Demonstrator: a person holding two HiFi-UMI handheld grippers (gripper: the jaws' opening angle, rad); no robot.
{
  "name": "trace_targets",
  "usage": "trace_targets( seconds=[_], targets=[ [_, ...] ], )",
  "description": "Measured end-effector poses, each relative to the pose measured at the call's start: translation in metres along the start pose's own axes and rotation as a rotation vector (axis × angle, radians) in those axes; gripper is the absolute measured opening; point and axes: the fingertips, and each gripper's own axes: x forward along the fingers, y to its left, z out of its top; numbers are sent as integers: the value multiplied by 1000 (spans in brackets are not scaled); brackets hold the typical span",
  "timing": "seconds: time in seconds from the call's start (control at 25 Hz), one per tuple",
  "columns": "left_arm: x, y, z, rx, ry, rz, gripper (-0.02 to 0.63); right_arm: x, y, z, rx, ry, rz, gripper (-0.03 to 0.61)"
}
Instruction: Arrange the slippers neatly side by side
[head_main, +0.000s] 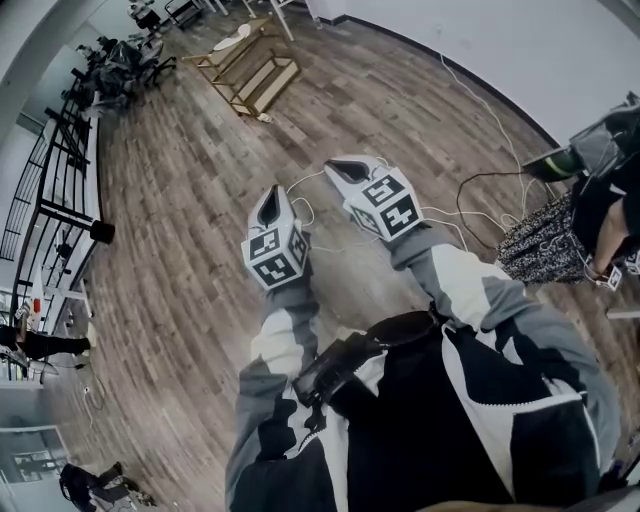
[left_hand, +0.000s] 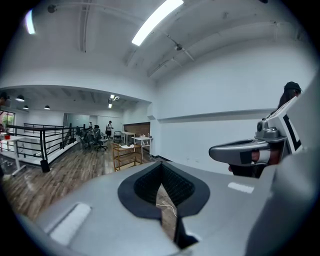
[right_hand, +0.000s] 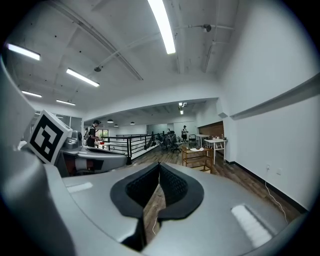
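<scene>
Railing (head_main: 62, 165) of black metal stands far off to the left of the left gripper (head_main: 270, 206), whose jaws are pressed together with nothing between them. Just beside it, the right gripper (head_main: 347, 170) also has its jaws closed and empty; both are held above the wood floor (head_main: 180, 220). Well ahead of the jaws stands a wooden rack (head_main: 252, 72), a little left of the left pair's line and a little right of the right pair's. A pale shape (head_main: 232, 42) lies on its top shelf, too small to tell whether it is the slippers. White cable (head_main: 470, 95) trails over the floor to the right of the right jaws.
</scene>
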Motion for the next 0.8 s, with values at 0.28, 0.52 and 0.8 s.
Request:
trace_targets(
  seconds=[0.28, 0.52, 0.8],
  targets=[
    [22, 3, 2, 13, 3, 7, 9, 14, -17, -3, 8, 6, 20, 11],
    [59, 32, 6, 2, 11, 6, 11, 54, -30, 3, -1, 8, 22, 11],
    [136, 85, 13, -12, 13, -36, 11, 139, -60, 11, -7, 24, -14, 12]
  ],
)
